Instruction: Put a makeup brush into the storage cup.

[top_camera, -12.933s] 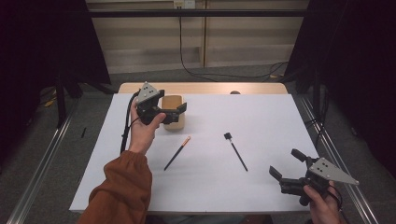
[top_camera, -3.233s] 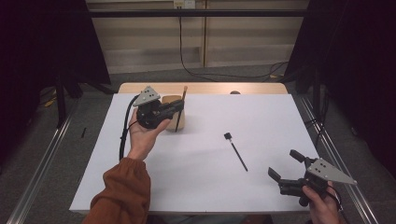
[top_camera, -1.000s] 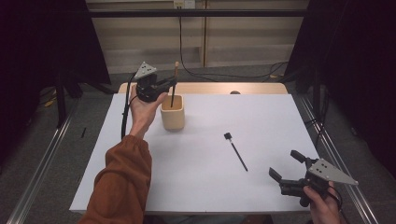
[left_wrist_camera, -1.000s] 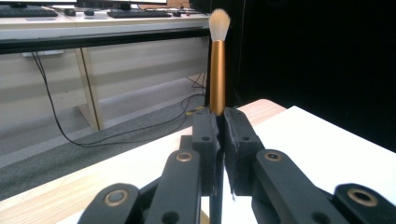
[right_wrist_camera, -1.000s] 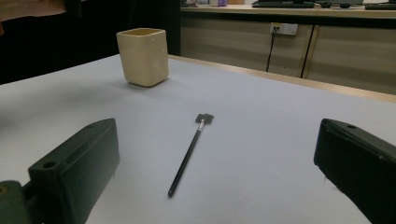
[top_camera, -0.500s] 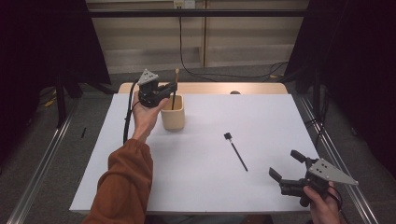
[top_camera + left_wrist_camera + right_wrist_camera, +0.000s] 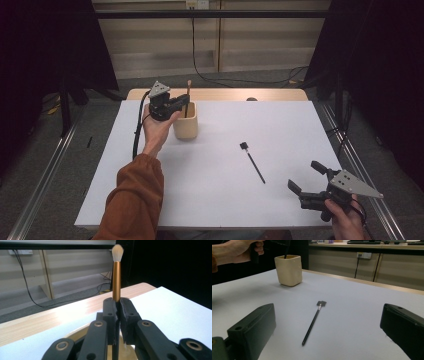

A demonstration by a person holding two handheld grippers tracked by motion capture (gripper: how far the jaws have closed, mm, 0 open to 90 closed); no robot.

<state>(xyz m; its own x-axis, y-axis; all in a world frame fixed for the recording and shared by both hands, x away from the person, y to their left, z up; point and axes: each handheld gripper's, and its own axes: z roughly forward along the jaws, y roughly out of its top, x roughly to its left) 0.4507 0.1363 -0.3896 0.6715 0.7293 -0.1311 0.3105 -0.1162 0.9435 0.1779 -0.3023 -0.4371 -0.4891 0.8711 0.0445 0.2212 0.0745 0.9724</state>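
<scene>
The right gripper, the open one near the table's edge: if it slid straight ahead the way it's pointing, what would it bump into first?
Probably the thin black brush lying on the white table. It sits between the right gripper's open jaws, just ahead. The cream cup stands farther back and off to one side.

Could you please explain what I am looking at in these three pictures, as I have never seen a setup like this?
There is no robot here: a person holds a two-jaw tool in each hand at a white table. The high view looks down from above. The other two pictures come from small cameras riding on each tool, looking along its black jaws. The left gripper is shut on a makeup brush with a gold-coloured ferrule and pale bristles, held upright with its handle down in a cream cup. The right gripper hangs open at the near right corner, holding nothing. A thin black brush lies flat on the table ahead of it.
</scene>
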